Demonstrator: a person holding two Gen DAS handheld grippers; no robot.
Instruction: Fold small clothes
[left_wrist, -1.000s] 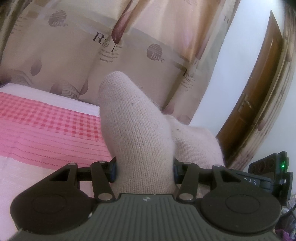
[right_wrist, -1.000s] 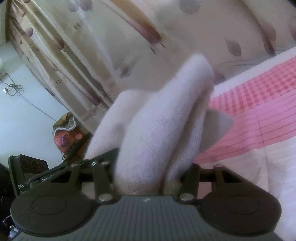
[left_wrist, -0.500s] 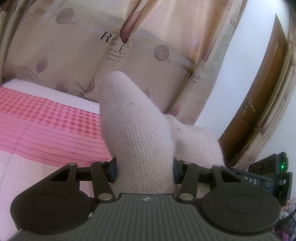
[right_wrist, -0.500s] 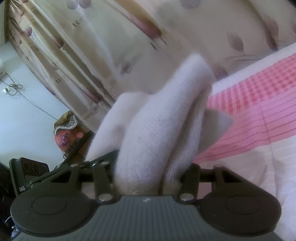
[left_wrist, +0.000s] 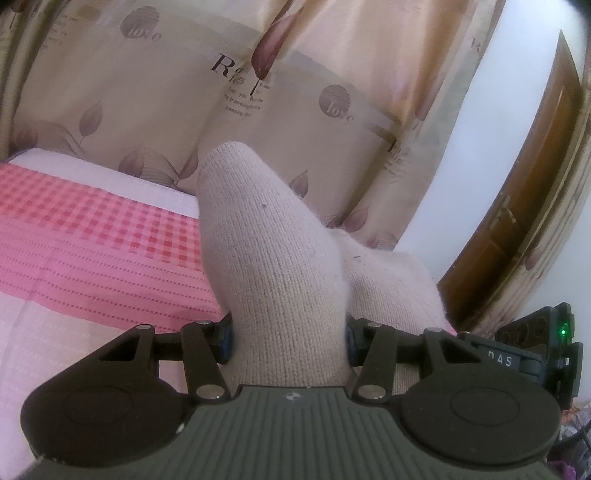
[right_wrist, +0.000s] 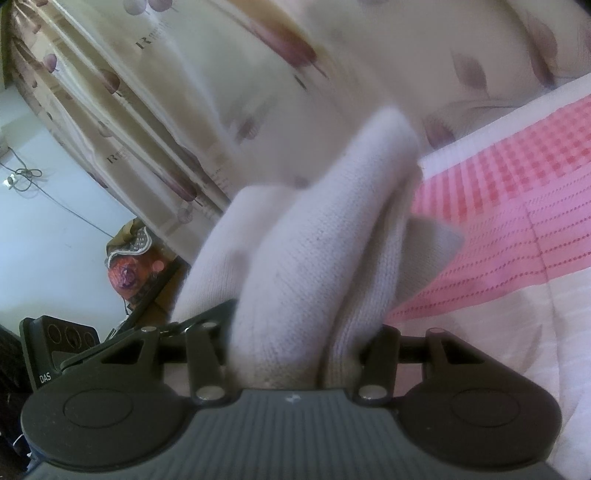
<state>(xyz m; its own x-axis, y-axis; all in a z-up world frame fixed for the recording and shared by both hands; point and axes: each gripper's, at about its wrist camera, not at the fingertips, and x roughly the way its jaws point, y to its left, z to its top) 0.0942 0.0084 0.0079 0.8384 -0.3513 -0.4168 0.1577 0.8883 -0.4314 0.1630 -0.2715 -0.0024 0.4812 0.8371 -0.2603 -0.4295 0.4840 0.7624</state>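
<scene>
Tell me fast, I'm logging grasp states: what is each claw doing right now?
Left claw: closed on the beige knit sock.
Right claw: closed on the bunched sock.

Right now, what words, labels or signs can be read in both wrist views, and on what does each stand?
"love": round dark badges on the beige leaf-print curtain.
"R": large letter on the same curtain; the small lines under it are too blurred to read.
"DAS": black device at lower left in the right wrist view.
"DAS", first letter partly hidden: black device in the left wrist view.
</scene>
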